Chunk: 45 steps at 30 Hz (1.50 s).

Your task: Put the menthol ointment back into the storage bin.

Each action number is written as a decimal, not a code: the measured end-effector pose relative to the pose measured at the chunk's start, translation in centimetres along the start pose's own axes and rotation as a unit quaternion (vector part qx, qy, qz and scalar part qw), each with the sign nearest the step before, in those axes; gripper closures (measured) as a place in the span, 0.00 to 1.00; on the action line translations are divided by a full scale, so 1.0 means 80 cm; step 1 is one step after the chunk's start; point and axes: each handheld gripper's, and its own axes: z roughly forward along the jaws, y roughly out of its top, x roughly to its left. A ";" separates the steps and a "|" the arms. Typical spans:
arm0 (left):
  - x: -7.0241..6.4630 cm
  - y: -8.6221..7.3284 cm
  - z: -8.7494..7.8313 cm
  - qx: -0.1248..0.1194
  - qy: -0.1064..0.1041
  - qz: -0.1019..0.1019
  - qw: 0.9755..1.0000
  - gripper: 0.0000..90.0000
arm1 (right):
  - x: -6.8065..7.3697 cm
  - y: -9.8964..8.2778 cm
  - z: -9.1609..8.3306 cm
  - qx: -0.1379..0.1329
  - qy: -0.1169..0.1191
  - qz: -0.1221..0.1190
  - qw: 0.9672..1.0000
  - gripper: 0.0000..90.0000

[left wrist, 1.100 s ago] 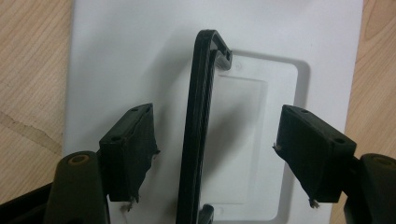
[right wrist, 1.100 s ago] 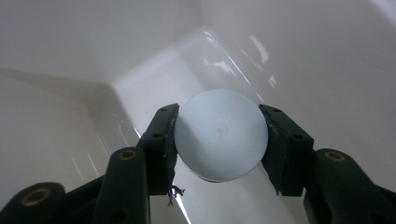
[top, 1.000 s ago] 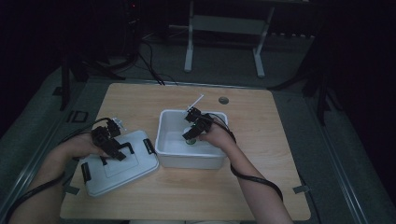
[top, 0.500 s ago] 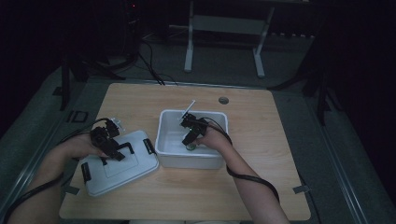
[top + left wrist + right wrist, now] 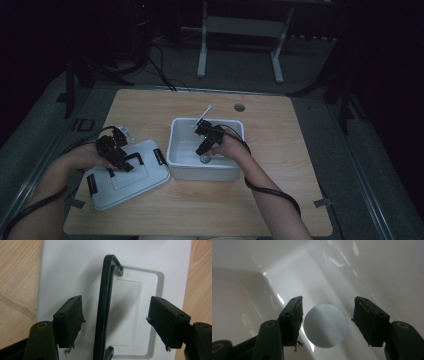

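A dim room: grey floor (image 5: 240,75), wooden table (image 5: 300,165), white metal stand (image 5: 240,25) behind.

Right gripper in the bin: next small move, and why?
Probably lift the right gripper straight up out of the white bin. Its jaws have just been opening; the round white object sits between them with a gap at the right pad, so it looks released.

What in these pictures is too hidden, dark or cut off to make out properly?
- Round white object in the right gripper view: a pale disc between the open jaws; what it is stays unclear.
- The same spot in the high view: the right gripper and hand cover much of the white tub.
- Black handle in the left gripper view: its lower end runs off the bottom edge.
- Background in the high view: too dark to identify.
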 end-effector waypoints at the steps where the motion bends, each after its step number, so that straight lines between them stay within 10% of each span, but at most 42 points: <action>1: 0.000 0.000 0.000 0.000 0.001 0.001 1.000 0.31 | -0.002 -0.001 -0.005 -0.008 0.000 0.003 1.000 0.42; 12: 0.002 0.002 0.004 0.004 -0.006 0.003 1.000 0.32 | -0.013 -0.026 -0.065 -0.108 0.018 0.002 0.994 0.17; 30: 0.003 0.004 0.014 0.011 0.011 0.012 1.000 0.57 | -0.059 -0.136 -0.153 -0.214 -0.031 0.031 0.976 0.16; 45: 0.002 0.007 0.011 0.015 0.012 0.021 1.000 0.73 | -0.106 -0.238 -0.127 -0.249 -0.039 0.104 0.962 0.16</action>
